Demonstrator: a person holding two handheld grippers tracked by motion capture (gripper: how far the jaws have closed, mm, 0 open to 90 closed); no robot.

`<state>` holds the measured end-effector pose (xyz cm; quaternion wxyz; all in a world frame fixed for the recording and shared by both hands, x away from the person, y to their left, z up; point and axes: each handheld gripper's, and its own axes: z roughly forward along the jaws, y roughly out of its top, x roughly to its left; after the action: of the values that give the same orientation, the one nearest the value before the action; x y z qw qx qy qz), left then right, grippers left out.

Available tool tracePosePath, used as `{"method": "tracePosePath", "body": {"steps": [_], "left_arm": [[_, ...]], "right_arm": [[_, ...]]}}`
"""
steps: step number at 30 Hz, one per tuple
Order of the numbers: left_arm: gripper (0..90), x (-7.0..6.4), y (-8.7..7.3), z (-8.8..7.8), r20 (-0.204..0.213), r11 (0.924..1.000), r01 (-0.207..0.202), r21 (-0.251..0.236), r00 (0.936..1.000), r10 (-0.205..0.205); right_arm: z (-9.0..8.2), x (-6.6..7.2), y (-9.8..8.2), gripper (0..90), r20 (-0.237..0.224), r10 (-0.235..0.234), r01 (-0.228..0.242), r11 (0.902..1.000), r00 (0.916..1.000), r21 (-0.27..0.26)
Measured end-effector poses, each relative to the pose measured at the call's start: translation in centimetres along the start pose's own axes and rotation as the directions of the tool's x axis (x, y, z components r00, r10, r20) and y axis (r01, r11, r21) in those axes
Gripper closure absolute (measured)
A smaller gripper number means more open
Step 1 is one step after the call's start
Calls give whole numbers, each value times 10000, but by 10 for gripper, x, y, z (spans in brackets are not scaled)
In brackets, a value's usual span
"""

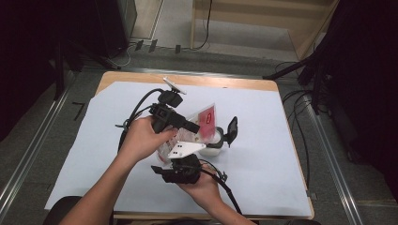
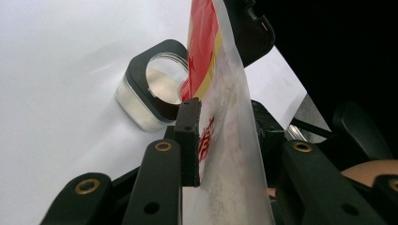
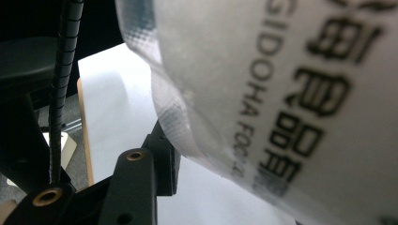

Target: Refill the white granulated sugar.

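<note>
Here, a powder bag (image 2: 225, 117) is pinched by the left gripper (image 2: 225, 140) and tilted over an open jar (image 2: 157, 89), apparently for pouring; its base seems clamped by the right gripper (image 1: 180, 172).

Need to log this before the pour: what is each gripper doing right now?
Left gripper: shut on the bag, above the open jar.
Right gripper: the bag lies between its jaws; whether they grip it cannot be told.
</note>
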<state>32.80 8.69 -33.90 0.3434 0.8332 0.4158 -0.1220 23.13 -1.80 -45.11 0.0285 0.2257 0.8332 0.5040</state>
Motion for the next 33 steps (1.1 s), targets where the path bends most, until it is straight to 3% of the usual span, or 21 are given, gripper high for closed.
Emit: {"method": "tracePosePath", "body": {"steps": [13,33], "left_arm": [[698,4,0,6,162,9997,-8,262,9999,4],[722,16,-2,19,437,9973,-30,739,9990,-2]], "right_arm": [[5,-4,-9,571,-391,75,-67,9998,9992,192],[9,-12,-19,587,-208,-56,72,9971,9998,754]]}}
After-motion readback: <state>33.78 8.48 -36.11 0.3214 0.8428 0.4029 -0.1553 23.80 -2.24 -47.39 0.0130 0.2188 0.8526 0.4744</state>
